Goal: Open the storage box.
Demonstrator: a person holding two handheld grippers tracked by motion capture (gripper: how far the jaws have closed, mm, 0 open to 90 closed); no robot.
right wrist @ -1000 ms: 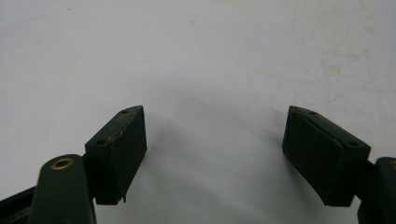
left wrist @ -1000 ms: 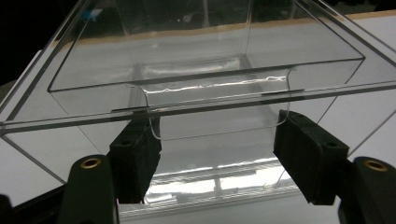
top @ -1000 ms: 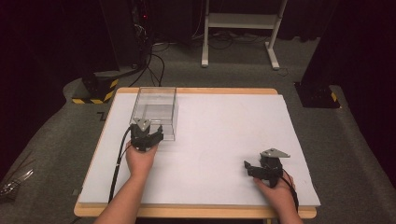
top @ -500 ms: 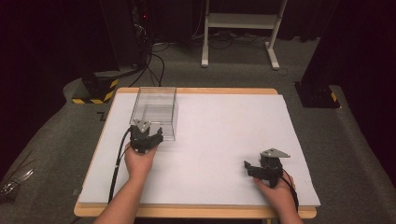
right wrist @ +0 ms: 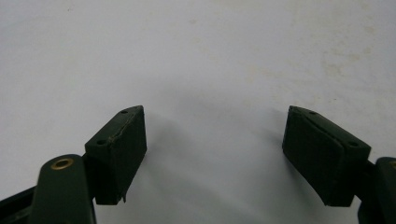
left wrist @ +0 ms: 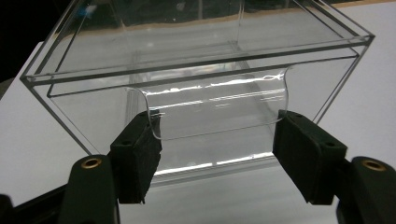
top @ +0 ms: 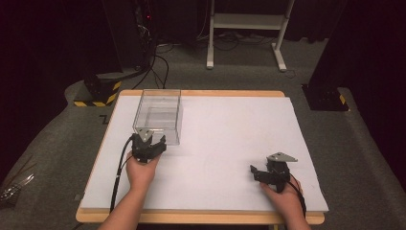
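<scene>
Left gripper view: left tool jaws straddling the tab on the near wall of the clear box, far left of desk — pads touching, grip unconfirmed. Right tool agape, idle near right — box not yet moved.

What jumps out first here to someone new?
The clear plastic box at the far left of the white table draws the eye. The left gripper is at its near wall, where a clear curved tab sits between the open jaws. The right gripper rests near the front right edge, jaws open over bare table.
</scene>
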